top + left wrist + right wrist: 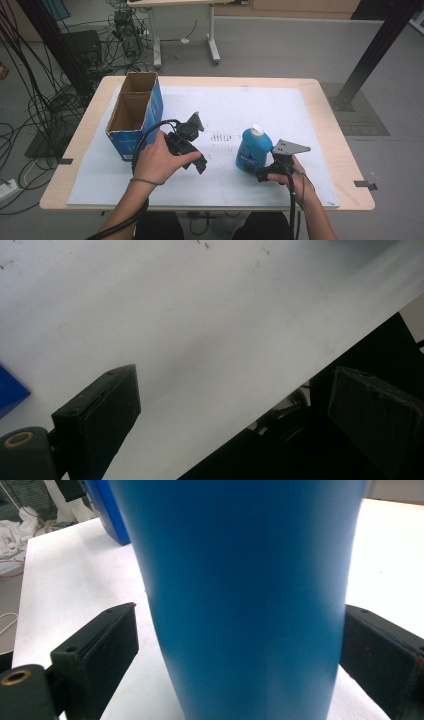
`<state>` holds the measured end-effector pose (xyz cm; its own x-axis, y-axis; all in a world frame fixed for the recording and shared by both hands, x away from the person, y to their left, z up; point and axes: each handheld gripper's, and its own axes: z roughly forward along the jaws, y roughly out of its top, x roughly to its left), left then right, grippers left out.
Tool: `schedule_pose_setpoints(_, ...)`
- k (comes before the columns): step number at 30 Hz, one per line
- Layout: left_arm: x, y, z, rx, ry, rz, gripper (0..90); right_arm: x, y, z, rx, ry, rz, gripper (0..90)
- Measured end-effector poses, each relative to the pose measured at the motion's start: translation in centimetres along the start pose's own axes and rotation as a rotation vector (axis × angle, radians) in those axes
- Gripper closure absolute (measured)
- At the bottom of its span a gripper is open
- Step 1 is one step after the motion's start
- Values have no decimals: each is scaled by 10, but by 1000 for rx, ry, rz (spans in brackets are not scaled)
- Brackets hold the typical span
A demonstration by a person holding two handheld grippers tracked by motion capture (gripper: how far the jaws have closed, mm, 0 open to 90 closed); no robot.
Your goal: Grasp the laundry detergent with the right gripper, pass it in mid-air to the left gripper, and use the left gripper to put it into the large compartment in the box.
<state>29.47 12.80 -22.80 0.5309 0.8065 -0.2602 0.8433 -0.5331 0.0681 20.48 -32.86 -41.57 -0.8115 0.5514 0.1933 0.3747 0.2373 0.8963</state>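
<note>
Standing upright on the white mat (310, 150) that covers the counter (335, 125), the blue bottle (252, 150) with its white cap (257, 130) serves as the landmark for everything else. Just to the right of the bottle and a little nearer the person, the right tongs (261, 173) reach in at its base, held by the person's right hand (295, 180), with the grey three-cornered plate riding on top. In the right gripper view the bottle's blue body (250, 600) sits between the two black jaws, which stand spread wide on either side of it; the right-hand jaw lies just beside the bottle's wall, the left-hand jaw is a little apart from it, and whether either pad actually touches cannot be told. To the left of the bottle, near but apart from it, the left tongs (197, 162) hang over the mat in the person's left hand (157, 160), tilted, with the cable looping away from them. In the left gripper view those jaws are spread wide with nothing between them, bare white mat (200, 330) lying beyond them. Farther left of the bottle, well apart from it, an open cardboard box (135, 112) with blue sides stands on the mat, split into two compartments.
</note>
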Motion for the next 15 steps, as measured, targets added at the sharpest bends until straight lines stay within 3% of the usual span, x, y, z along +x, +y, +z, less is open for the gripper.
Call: schedule_pose_setpoints(15, 0, 0, 0, 0, -4, 2, 70, 2, -2, 2, -21, -17, -9, 144)
